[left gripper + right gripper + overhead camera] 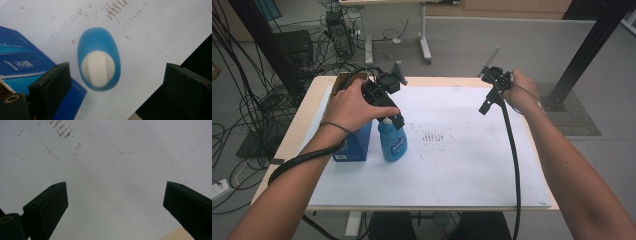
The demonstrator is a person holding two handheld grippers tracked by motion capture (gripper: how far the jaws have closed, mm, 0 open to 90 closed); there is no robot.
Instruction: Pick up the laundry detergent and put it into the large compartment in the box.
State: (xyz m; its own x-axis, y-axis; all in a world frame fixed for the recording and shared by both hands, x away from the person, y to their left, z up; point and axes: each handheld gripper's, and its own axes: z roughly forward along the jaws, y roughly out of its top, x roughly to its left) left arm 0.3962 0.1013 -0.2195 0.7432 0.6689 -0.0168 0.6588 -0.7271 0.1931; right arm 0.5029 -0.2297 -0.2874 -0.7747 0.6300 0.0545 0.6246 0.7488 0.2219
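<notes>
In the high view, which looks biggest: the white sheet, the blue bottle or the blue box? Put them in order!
1. White sheet, covering most of the table.
2. and 3. Blue box and blue bottle look alike; a hand hides part of the box, so I won't rank them.

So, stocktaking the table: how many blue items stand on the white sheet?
2: a blue plastic bottle with a white cap and a blue cardboard box beside it, on its left.
</notes>
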